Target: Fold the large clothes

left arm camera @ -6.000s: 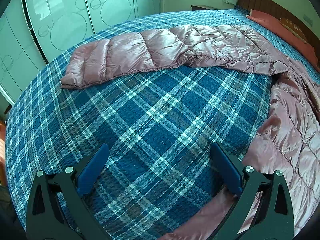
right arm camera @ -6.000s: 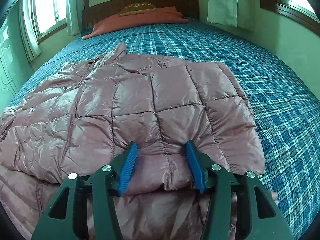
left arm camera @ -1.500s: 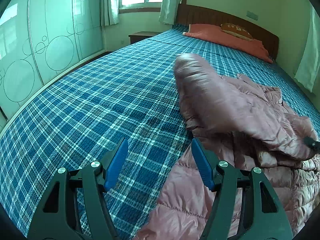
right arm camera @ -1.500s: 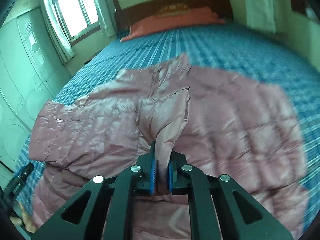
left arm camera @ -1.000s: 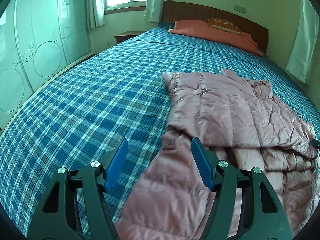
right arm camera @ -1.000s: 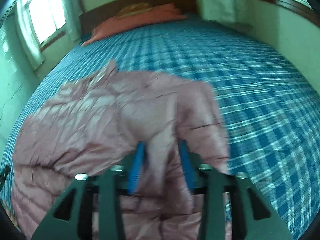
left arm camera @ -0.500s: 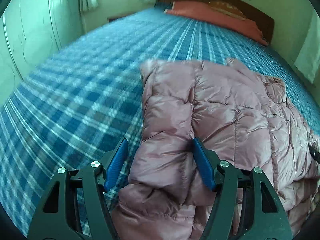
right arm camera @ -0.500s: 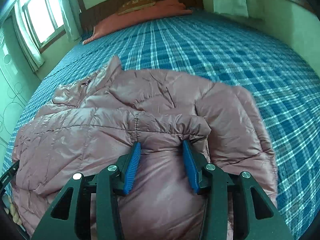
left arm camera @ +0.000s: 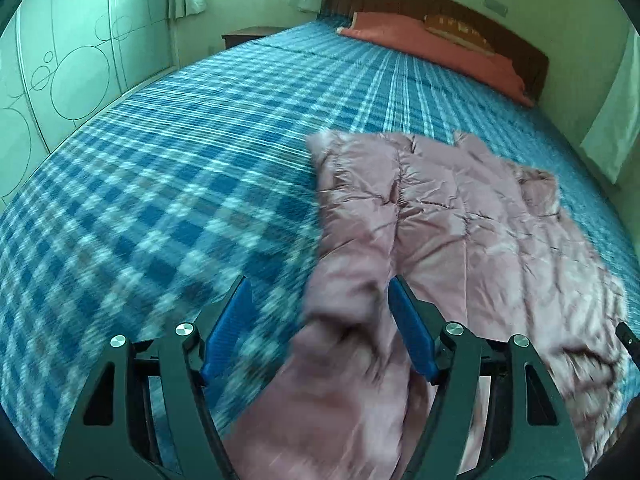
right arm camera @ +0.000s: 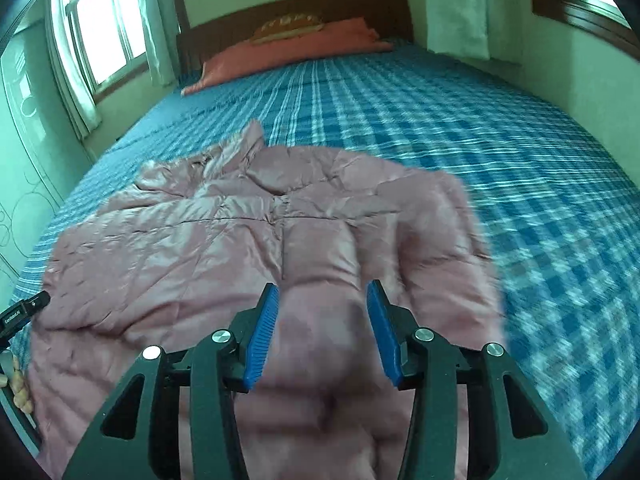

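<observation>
Tool (right arm camera: 322,304) over jacket (right arm camera: 240,232), plaid bed (right arm camera: 480,140)

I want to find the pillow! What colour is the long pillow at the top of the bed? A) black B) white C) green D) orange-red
D: the long pillow lying against the wooden headboard is orange-red, above the blue plaid bedspread.

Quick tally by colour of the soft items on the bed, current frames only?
Pink: 1, the puffer jacket
Orange-red: 1, the long pillow
Tan patterned: 1, the small cushion
Blue plaid: 1, the bedspread
Total: 4
</observation>
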